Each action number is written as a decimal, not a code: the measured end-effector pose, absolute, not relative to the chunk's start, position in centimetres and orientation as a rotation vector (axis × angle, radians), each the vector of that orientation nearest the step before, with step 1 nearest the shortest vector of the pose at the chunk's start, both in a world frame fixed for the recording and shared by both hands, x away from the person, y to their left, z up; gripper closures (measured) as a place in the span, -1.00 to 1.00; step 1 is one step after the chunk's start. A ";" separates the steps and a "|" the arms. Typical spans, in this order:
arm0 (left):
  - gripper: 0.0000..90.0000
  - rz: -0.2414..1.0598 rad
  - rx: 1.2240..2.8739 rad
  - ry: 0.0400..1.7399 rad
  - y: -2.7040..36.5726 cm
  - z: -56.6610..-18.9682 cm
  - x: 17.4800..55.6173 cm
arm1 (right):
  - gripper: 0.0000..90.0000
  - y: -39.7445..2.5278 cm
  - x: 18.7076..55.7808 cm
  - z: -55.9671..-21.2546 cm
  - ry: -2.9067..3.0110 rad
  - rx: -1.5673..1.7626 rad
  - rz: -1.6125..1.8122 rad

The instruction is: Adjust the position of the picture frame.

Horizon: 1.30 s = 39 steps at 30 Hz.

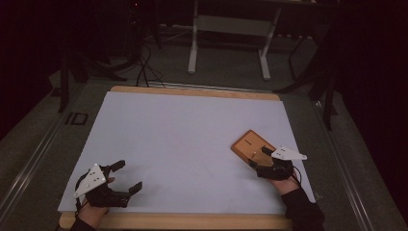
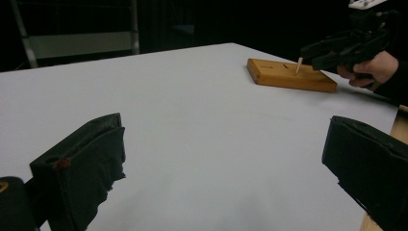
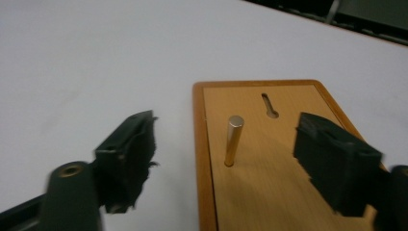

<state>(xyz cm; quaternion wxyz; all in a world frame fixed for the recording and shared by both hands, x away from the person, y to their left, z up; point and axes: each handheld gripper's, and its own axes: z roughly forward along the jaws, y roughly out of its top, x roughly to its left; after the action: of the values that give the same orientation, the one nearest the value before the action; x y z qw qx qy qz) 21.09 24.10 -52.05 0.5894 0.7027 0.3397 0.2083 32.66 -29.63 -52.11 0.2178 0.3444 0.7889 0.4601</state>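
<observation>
Right hand-held gripper (image 3: 226,159) wide open around upright peg (image 3: 234,140) center frame, holding nothing; thin, stiff, slippery—grip mid-shaft. Left hand-held gripper (image 1: 126,179) open, empty.

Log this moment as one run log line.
right tool: open, jaws either side of upright peg | peg: standing in wooden board | left tool: open, idle

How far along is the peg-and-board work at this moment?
Done: the metal peg stands upright in the wooden board. In hand: the right gripper hangs open, jaws either side of the peg, not touching it. Left: closing on it. The left gripper rests open on the table.
</observation>
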 end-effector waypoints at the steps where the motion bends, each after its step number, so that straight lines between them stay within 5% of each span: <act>1: -0.97 0.484 1.635 0.791 24.1 -52.1 21.1 | -0.36 -29.6 32.8 -52.2 2.184 0.953 1.252; 13: -0.97 0.480 1.639 0.792 24.1 -52.2 21.2 | 0.33 -29.7 33.6 -53.3 2.163 0.984 1.261; 25: -0.97 0.479 1.641 0.792 24.0 -52.2 21.3 | 0.77 -29.0 34.0 -53.7 2.232 0.949 1.225; 39: -0.97 0.482 1.642 0.793 24.1 -52.2 21.3 | 0.89 -29.5 34.2 -53.4 2.234 0.984 1.254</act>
<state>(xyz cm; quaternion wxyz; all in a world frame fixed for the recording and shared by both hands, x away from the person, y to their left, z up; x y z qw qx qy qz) 21.30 24.06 -52.22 0.5873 0.7047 0.3403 0.2068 34.17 -29.45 -53.37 0.1975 0.3514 0.7980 0.4479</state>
